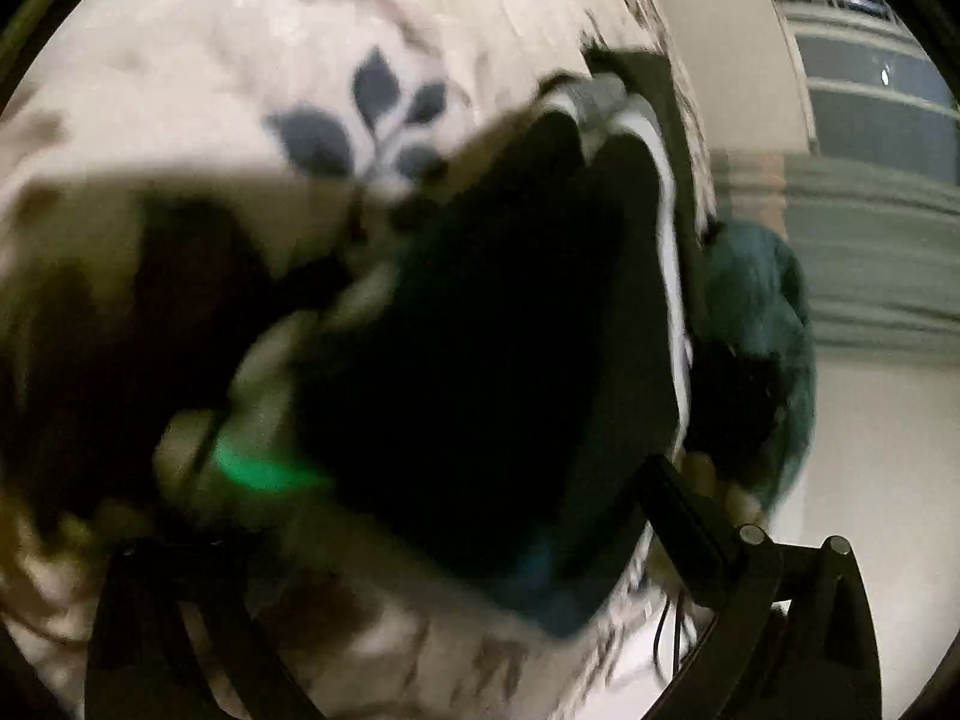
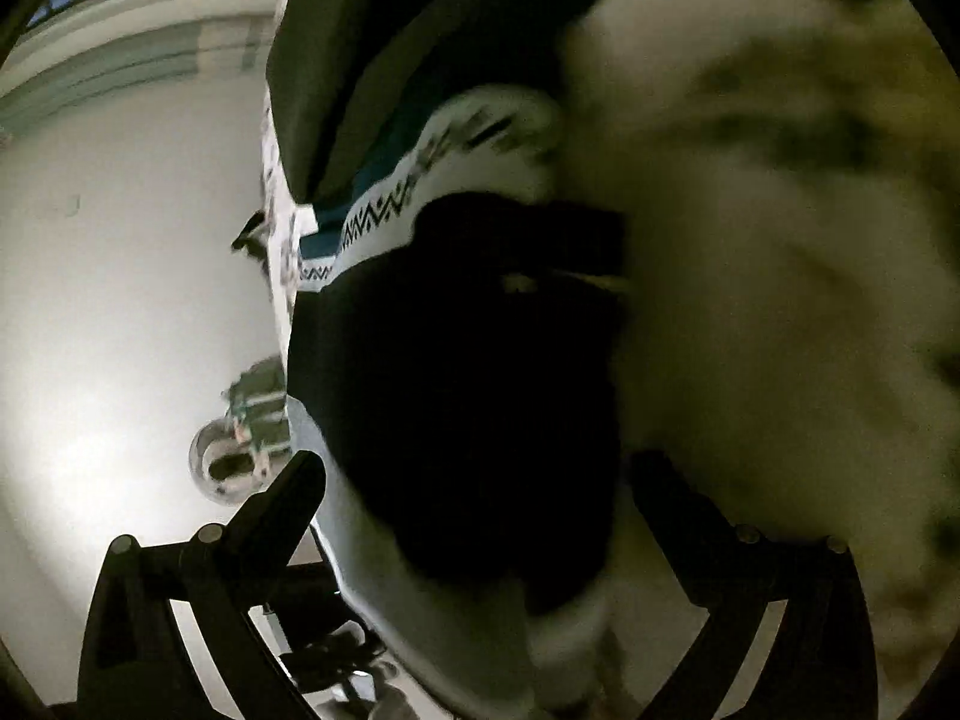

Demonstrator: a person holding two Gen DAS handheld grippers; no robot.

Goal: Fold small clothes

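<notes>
- Left wrist view: the left gripper [image 1: 414, 546] stands wide open, gripping nothing; the dark garment [image 1: 498, 324] lies on the floral bedspread [image 1: 252, 48] between its fingers (heavily blurred).
- Right wrist view: the right gripper [image 2: 474, 480] gapes wide, empty, over that dark garment [image 2: 456, 372].

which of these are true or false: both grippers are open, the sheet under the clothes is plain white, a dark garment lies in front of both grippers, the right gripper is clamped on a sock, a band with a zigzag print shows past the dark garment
1. Both grippers are open: true. The left gripper and right gripper stand wide.
2. The sheet is plain white: false. It carries a leaf print.
3. A dark garment lies in front of both: true.
4. The right gripper is clamped on a sock: false. Its fingers press on nothing.
5. A zigzag band shows past the garment: true.
</notes>
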